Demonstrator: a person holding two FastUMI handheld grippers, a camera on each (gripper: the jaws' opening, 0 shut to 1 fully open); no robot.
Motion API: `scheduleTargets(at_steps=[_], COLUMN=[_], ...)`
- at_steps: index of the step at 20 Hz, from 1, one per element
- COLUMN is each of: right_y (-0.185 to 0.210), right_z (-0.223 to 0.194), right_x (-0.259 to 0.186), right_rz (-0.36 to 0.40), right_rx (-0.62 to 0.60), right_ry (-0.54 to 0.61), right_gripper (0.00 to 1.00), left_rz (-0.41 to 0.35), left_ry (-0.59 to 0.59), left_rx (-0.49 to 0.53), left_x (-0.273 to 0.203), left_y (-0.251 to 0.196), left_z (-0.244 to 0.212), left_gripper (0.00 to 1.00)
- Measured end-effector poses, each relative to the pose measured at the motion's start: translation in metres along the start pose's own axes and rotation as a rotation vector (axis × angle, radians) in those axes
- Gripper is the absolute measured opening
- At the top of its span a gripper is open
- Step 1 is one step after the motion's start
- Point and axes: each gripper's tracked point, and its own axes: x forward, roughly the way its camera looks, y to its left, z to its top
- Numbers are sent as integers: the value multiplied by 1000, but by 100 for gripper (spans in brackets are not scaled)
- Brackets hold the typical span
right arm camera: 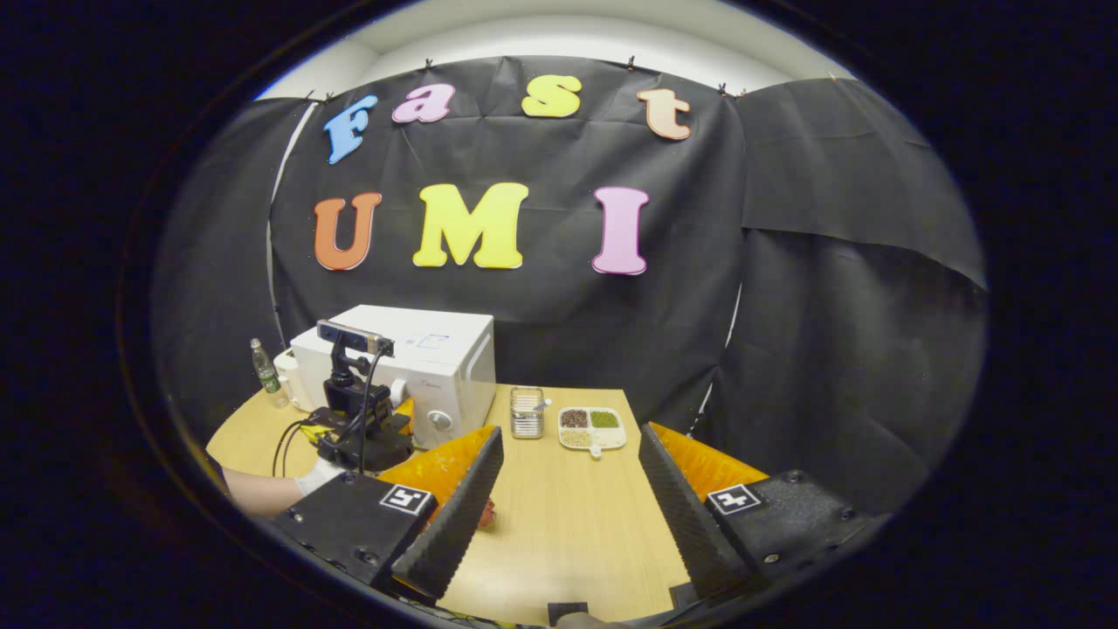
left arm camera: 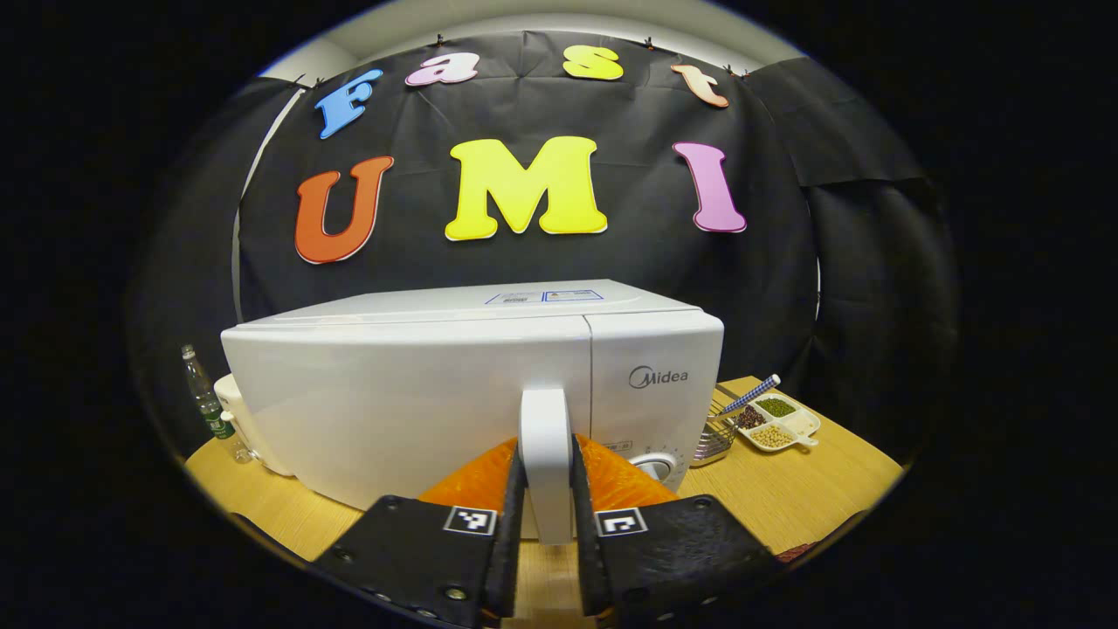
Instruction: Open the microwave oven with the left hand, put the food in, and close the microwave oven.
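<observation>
**Door handle gripped, microwave not yet opened**

In the left gripper view, the left claw (left arm camera: 548, 515) is seen clamped on the white door handle (left arm camera: 545, 454) of the microwave oven (left arm camera: 419, 402) at lower centre; the door is judged closed. In the right gripper view, the right claw (right arm camera: 568, 507) is held wide apart over the bench (right arm camera: 568, 524), empty. A small reddish item (right arm camera: 486, 515), possibly the food, is glimpsed beside its left finger. Opening, loading and closing are all left.

Left gripper (left arm camera: 548, 524) clamped nearly closed; right gripper (right arm camera: 568, 498) spread wide apart.
</observation>
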Motion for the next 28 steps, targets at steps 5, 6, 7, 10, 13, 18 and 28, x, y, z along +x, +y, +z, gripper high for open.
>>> scheduleTargets(at_steps=[5,6,7,10,13,18,28], right_y=[2,1,1,3,1,9,54], right_z=[-7,-7,-8,-7,-5,-7,-5], right_x=[0,0,-1,-4,-8,-6,-10], right_rz=[8,4,2,5,5,20,93], right_rx=[33,30,27,21,17,25,23], right_ry=[8,8,5,7,-1,2,-9], right_gripper=[100,100,100,100,100,100,100], left_rz=[6,7,12,7,5,-24,-85], left_ry=[20,26,22,32,49,66,78], left_rx=[-8,-2,8,-9,-13,-12,14], left_x=[-1,-1,-1,-2,-3,-5,-93], left_y=[2,2,2,3,2,2,20], left_z=[-2,-3,-2,-3,-3,-4,-21], left_gripper=[13,13,13,13,13,13,13])
